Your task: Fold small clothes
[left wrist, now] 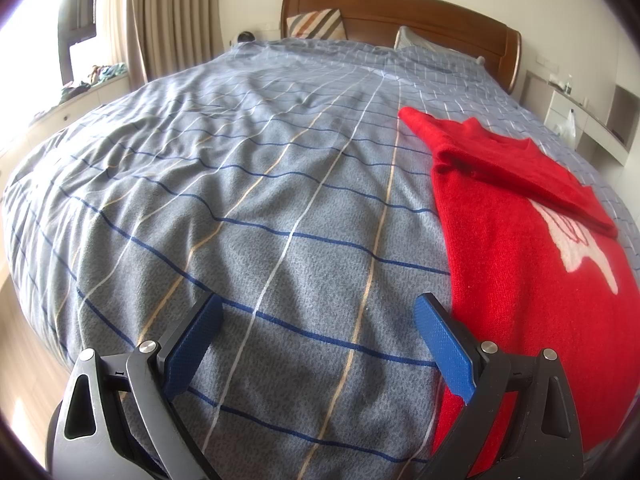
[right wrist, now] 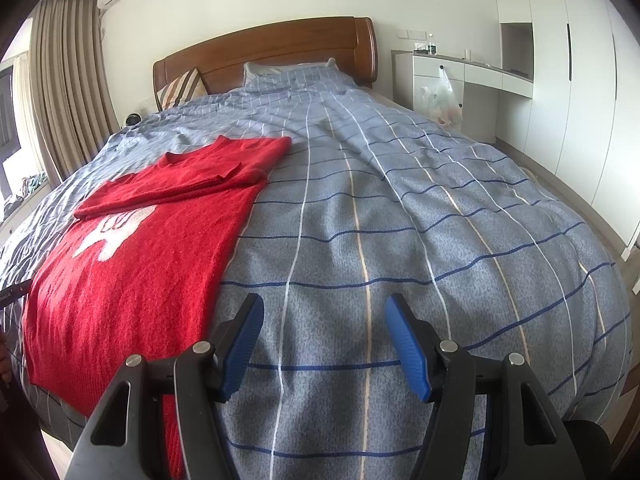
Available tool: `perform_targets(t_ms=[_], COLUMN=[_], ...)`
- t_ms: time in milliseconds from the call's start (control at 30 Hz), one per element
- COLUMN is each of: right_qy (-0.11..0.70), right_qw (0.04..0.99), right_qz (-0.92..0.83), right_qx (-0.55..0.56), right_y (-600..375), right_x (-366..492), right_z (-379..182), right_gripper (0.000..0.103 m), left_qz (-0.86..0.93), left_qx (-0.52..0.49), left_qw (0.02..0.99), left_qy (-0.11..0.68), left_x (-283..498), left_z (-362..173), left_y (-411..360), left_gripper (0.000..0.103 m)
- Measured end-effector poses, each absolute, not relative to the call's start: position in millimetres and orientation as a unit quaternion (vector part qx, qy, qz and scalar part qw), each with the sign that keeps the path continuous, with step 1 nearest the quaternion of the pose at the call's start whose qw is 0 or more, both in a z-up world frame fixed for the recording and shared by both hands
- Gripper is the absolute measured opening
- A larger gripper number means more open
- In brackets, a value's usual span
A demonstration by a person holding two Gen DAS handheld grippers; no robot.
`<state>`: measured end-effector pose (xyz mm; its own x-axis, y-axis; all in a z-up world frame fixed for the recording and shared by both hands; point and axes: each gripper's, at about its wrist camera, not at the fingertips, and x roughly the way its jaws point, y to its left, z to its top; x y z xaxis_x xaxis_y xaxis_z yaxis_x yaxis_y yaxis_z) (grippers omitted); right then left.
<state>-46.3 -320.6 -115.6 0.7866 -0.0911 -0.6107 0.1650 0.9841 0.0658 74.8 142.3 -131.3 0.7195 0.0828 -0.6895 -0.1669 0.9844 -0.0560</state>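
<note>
The bed (left wrist: 224, 184) was covered by a grey-blue checked quilt (right wrist: 420, 240), creased across its middle. A red sweater (right wrist: 132, 276) with a white motif lay flat on the quilt, at 3 o'clock in the left wrist view and 9 o'clock in the right, both sleeves folded across its chest. At 12 o'clock, a striped cushion (left wrist: 318, 24) leaned against the wooden headboard (right wrist: 280, 52), beside a pillow (right wrist: 280, 74).

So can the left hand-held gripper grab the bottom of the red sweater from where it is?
Probably yes. The left hand-held gripper is open and empty, and the red sweater lies flat on the bed cover just beside its right finger. Nothing lies between them.
</note>
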Motion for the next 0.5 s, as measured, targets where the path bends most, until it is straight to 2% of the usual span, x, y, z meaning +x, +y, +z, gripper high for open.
perform_targets(t_ms=[500], right_qy=[0.319], right_qw=[0.944], right_qz=[-0.068], right_qx=[0.058], right_y=[-320.4], right_x=[-47.3], right_z=[-115.1], right_gripper=[0.063], left_qz=[0.068], left_qx=[-0.057], left_qw=[0.925], left_qy=[0.368], left_x=[74.8], left_z=[-131.4], left_y=[142.4], left_gripper=[0.098])
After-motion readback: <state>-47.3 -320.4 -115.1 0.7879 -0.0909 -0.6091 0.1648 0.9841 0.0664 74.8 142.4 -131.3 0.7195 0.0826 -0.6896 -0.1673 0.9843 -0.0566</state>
